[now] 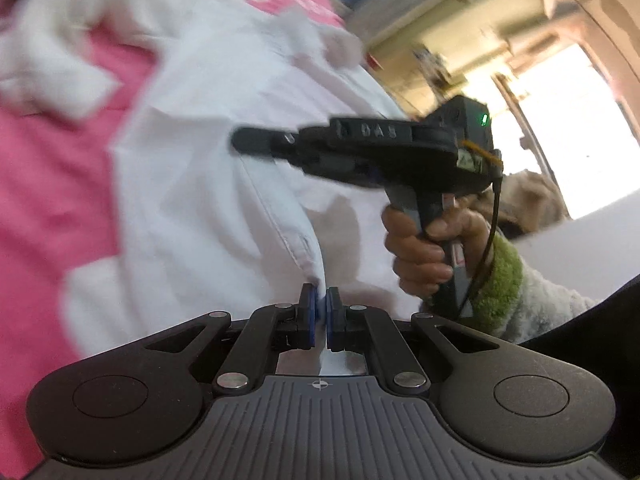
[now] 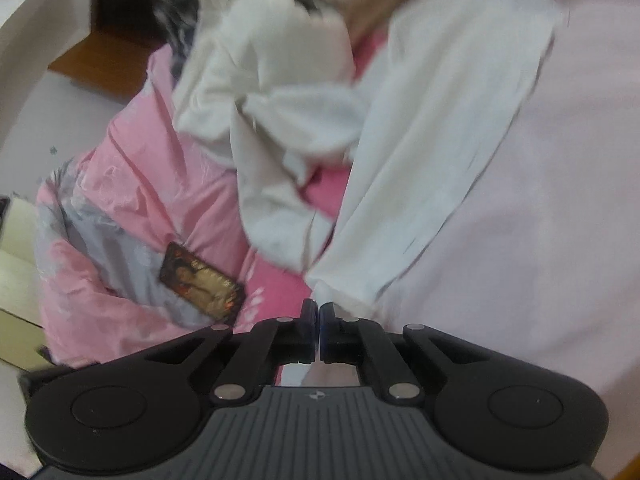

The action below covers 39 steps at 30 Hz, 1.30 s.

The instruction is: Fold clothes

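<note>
A white garment (image 1: 208,184) is stretched out over a pink bed sheet (image 1: 52,200). My left gripper (image 1: 322,306) is shut on a seamed corner of that white garment. The other gripper (image 1: 256,142) shows in the left wrist view, held by a hand (image 1: 420,248), its tip against the white cloth. In the right wrist view my right gripper (image 2: 319,312) is shut on a corner of the white garment (image 2: 432,152), which runs up and away from it. More crumpled white cloth (image 2: 272,92) lies to the left. Both views are blurred.
A pink and grey quilt (image 2: 120,216) lies bunched at the left with a phone (image 2: 202,278) on it. A wooden piece of furniture (image 2: 104,52) stands at the far left. A green and white fuzzy sleeve (image 1: 516,292) covers the wrist. A bright doorway (image 1: 560,128) is behind.
</note>
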Each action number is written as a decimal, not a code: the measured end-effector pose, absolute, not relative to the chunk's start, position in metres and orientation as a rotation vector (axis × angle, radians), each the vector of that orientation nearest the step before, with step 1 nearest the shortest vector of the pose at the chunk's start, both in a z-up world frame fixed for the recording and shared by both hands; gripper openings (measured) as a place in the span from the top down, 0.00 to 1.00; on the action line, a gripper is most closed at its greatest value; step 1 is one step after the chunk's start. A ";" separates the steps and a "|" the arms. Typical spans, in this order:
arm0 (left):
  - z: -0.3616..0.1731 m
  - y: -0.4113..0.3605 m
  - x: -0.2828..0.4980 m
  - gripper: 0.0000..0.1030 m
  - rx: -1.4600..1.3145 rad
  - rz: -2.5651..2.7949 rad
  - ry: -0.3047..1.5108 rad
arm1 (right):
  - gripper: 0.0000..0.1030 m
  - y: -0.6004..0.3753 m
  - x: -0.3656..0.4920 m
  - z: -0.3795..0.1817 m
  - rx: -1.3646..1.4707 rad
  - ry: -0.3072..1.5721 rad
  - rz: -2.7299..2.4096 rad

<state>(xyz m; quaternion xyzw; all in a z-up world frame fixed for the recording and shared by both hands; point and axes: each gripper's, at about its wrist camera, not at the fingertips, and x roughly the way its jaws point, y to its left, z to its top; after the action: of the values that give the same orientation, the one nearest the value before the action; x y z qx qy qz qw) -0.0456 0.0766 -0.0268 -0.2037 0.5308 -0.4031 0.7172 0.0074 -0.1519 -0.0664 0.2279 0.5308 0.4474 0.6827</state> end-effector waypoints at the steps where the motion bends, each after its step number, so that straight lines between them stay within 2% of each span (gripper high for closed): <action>1: -0.029 0.065 -0.041 0.97 -0.441 -0.909 1.186 | 0.99 -0.159 0.009 -0.062 0.488 1.168 0.991; 13: -0.057 -0.041 -0.013 0.96 -0.299 -0.988 1.255 | 0.99 -0.239 0.038 -0.071 0.301 1.088 0.777; 15: -0.060 -0.046 -0.013 0.90 -0.286 -0.967 1.261 | 0.99 -0.247 0.042 -0.078 0.284 1.086 0.744; 16: -0.062 -0.049 -0.013 0.79 -0.280 -0.957 1.264 | 0.99 -0.250 0.044 -0.082 0.271 1.084 0.725; 18: -0.064 -0.054 -0.014 0.68 -0.268 -0.937 1.268 | 0.99 -0.257 0.047 -0.088 0.272 1.086 0.699; 21: -0.057 -0.047 -0.014 0.60 -0.269 -0.929 1.243 | 0.97 -0.269 0.053 -0.093 0.361 1.119 0.692; 22: -0.054 -0.041 -0.014 0.57 -0.281 -0.922 1.233 | 0.93 -0.273 0.053 -0.091 0.377 1.120 0.685; 24: -0.049 -0.031 -0.015 0.55 -0.304 -0.908 1.213 | 0.76 -0.280 0.048 -0.081 0.373 1.092 0.671; 25: -0.046 -0.025 -0.015 0.54 -0.316 -0.900 1.201 | 0.63 -0.284 0.044 -0.074 0.362 1.068 0.665; 26: -0.043 -0.019 -0.016 0.53 -0.329 -0.891 1.190 | 0.60 -0.288 0.040 -0.066 0.350 1.044 0.658; 32: -0.037 0.001 -0.025 0.53 -0.295 -0.826 1.150 | 0.60 -0.330 -0.002 -0.021 0.330 1.005 0.697; 36: -0.038 0.004 -0.029 0.53 -0.234 -0.742 1.162 | 0.60 -0.364 -0.046 -0.015 0.284 1.105 0.679; 39: -0.040 0.006 -0.031 0.53 -0.189 -0.678 1.169 | 0.60 -0.394 -0.076 -0.030 0.359 1.234 0.574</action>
<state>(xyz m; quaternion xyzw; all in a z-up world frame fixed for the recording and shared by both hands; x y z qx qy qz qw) -0.0310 0.0065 -0.0396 -0.0873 0.5401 -0.3133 0.7762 -0.0763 -0.3945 -0.0303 0.1651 0.5673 0.2641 0.7623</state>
